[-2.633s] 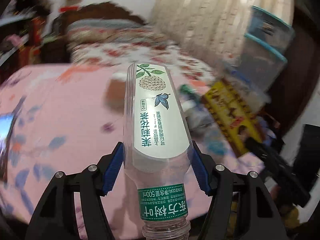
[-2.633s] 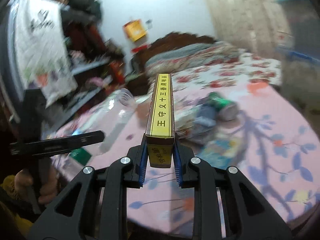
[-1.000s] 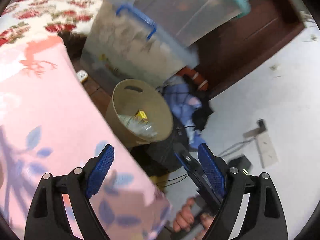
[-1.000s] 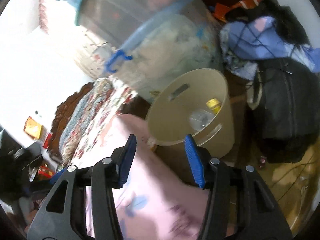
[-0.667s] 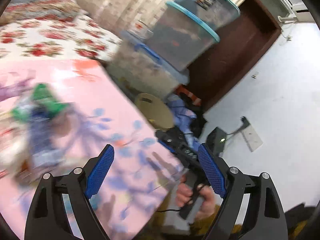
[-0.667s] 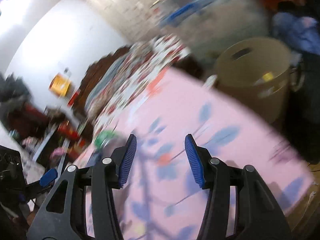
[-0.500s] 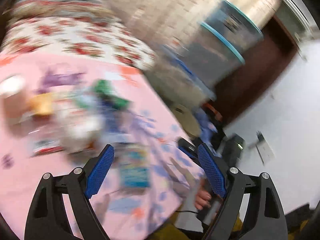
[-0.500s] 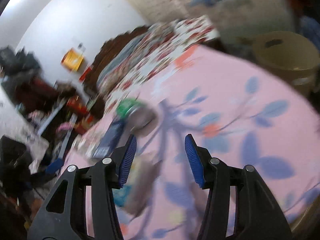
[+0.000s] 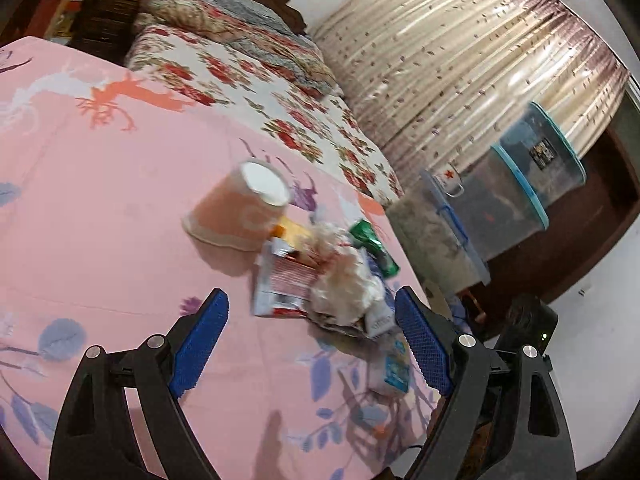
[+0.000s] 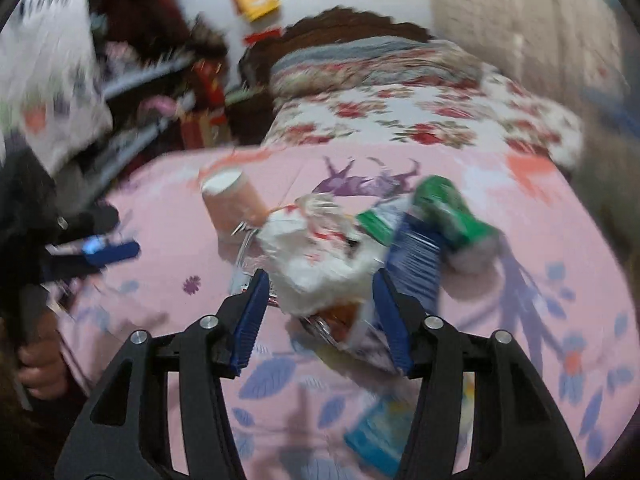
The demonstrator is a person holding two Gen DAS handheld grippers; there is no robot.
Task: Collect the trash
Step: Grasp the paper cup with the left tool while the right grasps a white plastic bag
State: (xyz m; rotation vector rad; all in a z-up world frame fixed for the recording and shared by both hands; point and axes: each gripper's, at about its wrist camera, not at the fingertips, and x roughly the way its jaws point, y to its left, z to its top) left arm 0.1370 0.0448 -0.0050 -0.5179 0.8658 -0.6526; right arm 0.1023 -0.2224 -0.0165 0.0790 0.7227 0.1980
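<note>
A heap of trash lies on the pink flowered cloth [image 9: 100,208]. It holds a crumpled white tissue wad [image 9: 346,280] [image 10: 316,258], a red-and-white wrapper [image 9: 280,280], a green can [image 9: 374,246] [image 10: 448,212], a blue packet [image 10: 414,260] and a small blue carton [image 9: 394,368] [image 10: 376,428]. A brown paper cup [image 9: 240,210] [image 10: 232,200] lies on its side beside the heap. My left gripper [image 9: 310,344] is open and empty, just short of the heap. My right gripper [image 10: 320,312] is open, its jaws either side of the tissue wad.
A floral bed [image 9: 256,64] lies beyond the pink cloth. Stacked clear storage bins [image 9: 500,216] stand to the right in front of a curtain [image 9: 460,48]. Cluttered shelves [image 10: 132,80] are at the left. The other gripper [image 10: 96,254] shows at the left edge.
Both grippers let go of the bottle and the yellow box over the beige bin, then swung back from the bin to the trash heap on the pink cloth. Both are now open and empty.
</note>
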